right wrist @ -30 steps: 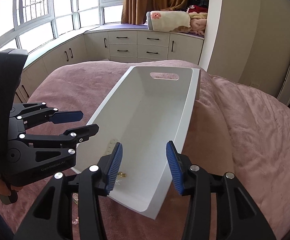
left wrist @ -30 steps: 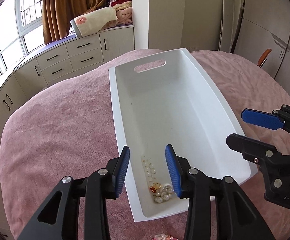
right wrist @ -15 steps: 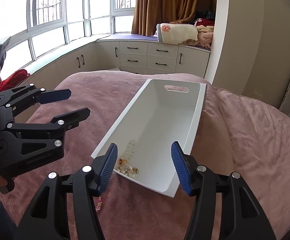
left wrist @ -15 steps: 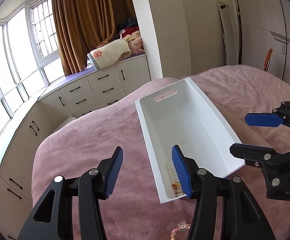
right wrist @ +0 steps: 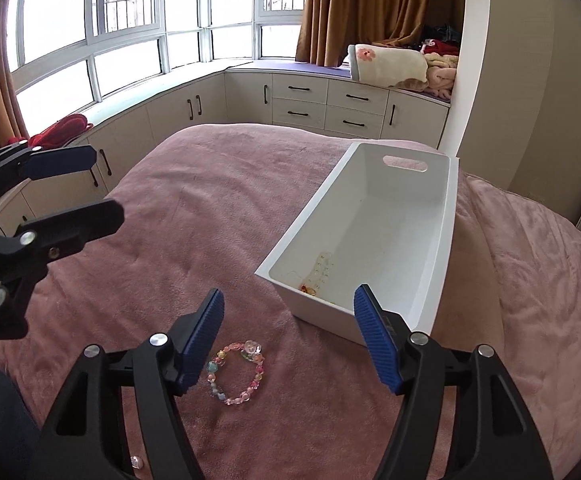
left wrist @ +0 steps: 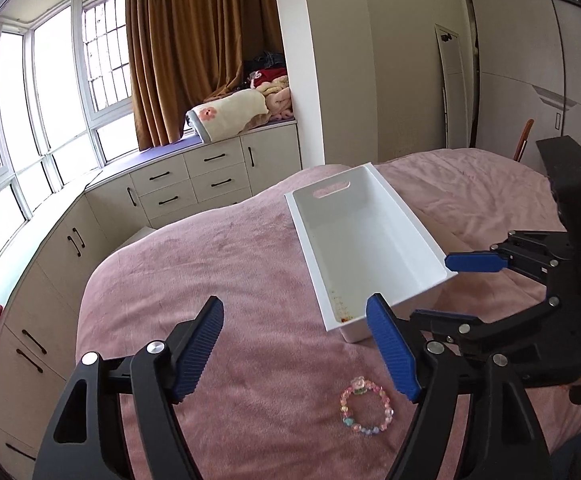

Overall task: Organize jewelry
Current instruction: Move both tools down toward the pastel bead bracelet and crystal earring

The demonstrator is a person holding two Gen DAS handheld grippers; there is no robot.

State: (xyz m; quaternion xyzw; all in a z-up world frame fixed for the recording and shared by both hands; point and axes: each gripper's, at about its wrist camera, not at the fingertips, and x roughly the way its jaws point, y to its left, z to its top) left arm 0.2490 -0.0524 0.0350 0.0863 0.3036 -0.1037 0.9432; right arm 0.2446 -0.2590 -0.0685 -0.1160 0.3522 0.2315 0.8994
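- Looks like we're between pieces: some jewelry is already in the bin (right wrist: 446, 216), and the bracelet (right wrist: 236, 372) on the bed (right wrist: 194, 216) is probably next.
- Left gripper (left wrist: 295, 348) is spread wide, holding nothing, hovering over the bed just short of the bin's near end.
- Right gripper (right wrist: 288, 338) is wide apart too, also empty. In its own view the bracelet sits low, right by its left finger, so either one could go for it.
- Next move, I'd guess: drop one gripper onto the bracelet, pinch one side of the loop, lift, carry it over the bin's near wall.
- The blanket is plush, so the fingers likely need to press in a bit to get under the beads.
- Bracelet: closed loop of small pastel beads (pink, blue, yellow, clear) with a flower-ish charm on the bin side. Lies flat, near the bin's end but apart from it.
- In the bin: a pale strand plus a small gold/red bit at the near end. Too small to say more.
- There's a small pearly thing (right wrist: 134, 461) at the bottom of the right view, can't tell what.
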